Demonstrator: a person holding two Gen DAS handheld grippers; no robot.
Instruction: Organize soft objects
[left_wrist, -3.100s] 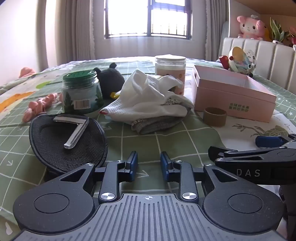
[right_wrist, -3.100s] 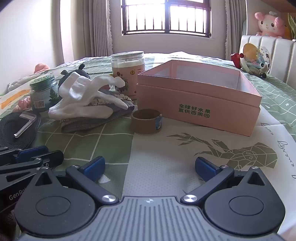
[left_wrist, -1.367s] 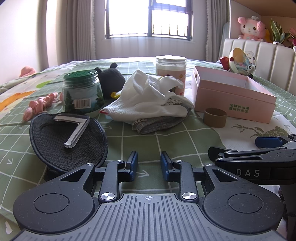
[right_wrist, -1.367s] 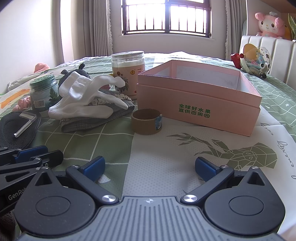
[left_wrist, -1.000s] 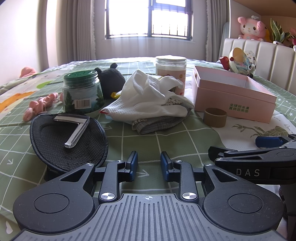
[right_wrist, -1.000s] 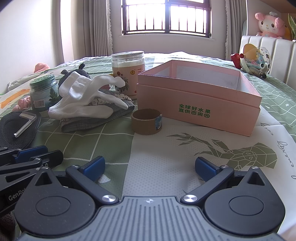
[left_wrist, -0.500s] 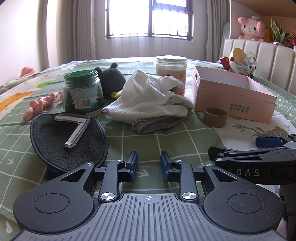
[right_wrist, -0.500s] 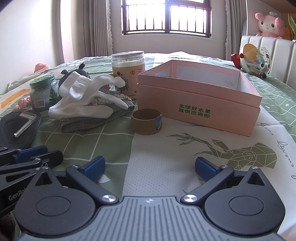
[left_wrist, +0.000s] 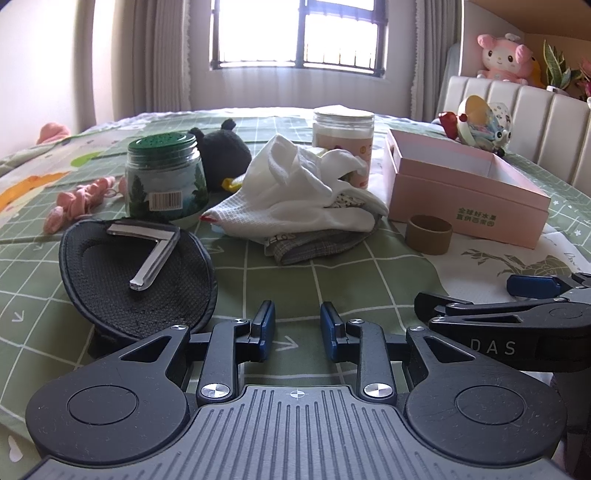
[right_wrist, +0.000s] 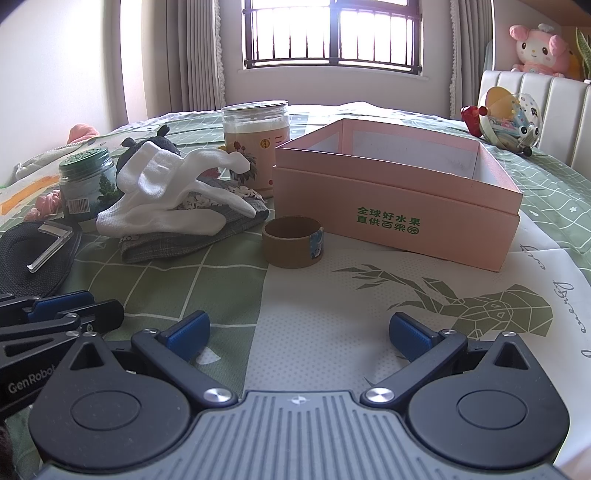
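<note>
Nearest the cameras, both tools rest low over the green patterned bedspread (right_wrist: 229, 280) with nothing between their pads. The left gripper (left_wrist: 297, 324) is parted only narrowly and grasps nothing; the right gripper (right_wrist: 298, 330) is spread wide and likewise empty. No soft object appears to have been picked up yet.

Just beyond, a black mesh pad (left_wrist: 110, 273) with a metal angle piece (left_wrist: 151, 251) is seen on the left, and a cardboard tape core (right_wrist: 292, 242) stands ahead of the right gripper.

Further on, the heap of white socks (right_wrist: 162, 199) lies on a folded grey cloth (right_wrist: 192, 236), in front of the clear jar (right_wrist: 255, 147).

Beside it stands the open pink box (right_wrist: 391, 218), judged the likely destination. A sock is best pinched at a raised fold, so the cloth beneath is not dragged along and the jars are not toppled. The black plush toy (left_wrist: 221, 149) sits behind.
</note>
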